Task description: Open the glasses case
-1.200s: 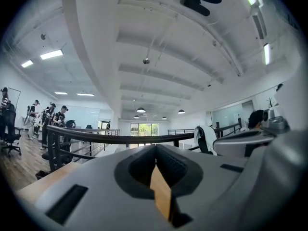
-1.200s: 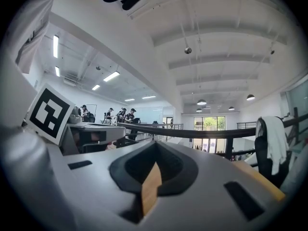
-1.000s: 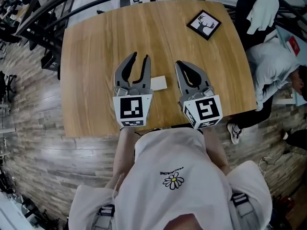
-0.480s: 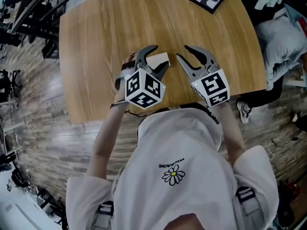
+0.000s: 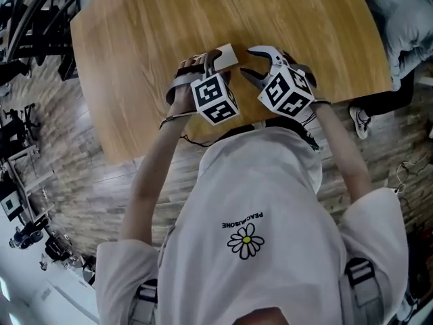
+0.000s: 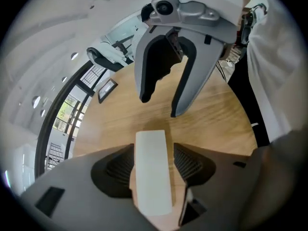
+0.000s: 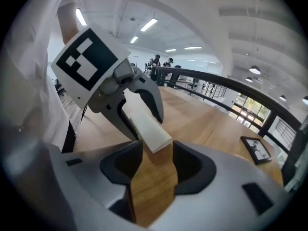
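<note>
While the fingers (image 6: 115, 170) of the left gripper (image 6: 154, 150) stand apart, having just opened, the white glasses case (image 6: 153, 182) lies shut between them, ungripped, on the wooden worktop (image 5: 135, 59). The right gripper (image 7: 158, 150), its fingers also just spread wide, faces the case's other end and holds nothing.

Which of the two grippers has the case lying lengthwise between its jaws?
The left gripper: the case lies between its jaws; the right gripper's frame mostly bare table. Both pairs have just been opening.
</note>
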Demonstrator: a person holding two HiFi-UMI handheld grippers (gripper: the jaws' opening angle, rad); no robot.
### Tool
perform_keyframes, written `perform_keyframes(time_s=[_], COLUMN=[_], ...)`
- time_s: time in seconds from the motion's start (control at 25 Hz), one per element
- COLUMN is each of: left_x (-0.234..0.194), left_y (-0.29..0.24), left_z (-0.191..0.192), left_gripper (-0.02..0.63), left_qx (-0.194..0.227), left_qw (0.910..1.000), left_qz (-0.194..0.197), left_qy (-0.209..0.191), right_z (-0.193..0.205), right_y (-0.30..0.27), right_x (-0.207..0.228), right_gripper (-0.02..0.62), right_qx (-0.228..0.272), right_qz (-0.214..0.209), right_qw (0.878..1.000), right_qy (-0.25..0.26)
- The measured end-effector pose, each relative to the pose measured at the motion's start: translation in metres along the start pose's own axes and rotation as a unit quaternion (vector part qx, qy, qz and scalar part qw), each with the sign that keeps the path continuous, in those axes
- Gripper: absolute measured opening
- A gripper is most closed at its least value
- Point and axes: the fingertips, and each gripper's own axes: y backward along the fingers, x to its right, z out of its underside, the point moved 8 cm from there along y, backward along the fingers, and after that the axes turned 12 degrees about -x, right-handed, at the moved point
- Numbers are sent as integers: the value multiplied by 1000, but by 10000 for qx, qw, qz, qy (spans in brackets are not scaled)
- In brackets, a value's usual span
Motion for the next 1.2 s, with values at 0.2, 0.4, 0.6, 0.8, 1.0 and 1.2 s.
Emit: perform_keyframes(time_s=[0.2,0.4,0.6,0.8,1.0,1.2], left_x=[5,5,-4,-6,-3,-1], left_y=[-14,-24,-33,-34,-33,-34], left_z=[-7,-7,-5,-5,-4,-5], left_gripper=[259,259,258,250,250,250], left_qx=[-166,-223,-270,-247,-227,-280], left_qw=[9998,9996,9994,9992,9994,9993], left_qz=[36,158,125,136,88,34], left_qy=[-102,63,172,282,253,228], right_z=[17,21,18,16,14,12], right_y=[-27,-41,-59,-67,-69,-71], right_x=[-11,-12,-2,2,1,0], right_gripper=[183,181,178,175,176,166], right_qx=[-278,-341,-450,-453,-490,-494], right_qz=[-366,-542,-645,-630,-669,-687], right_qw=[9988,9979,9969,9967,9951,9940], right_qy=[195,45,100,226,534,696])
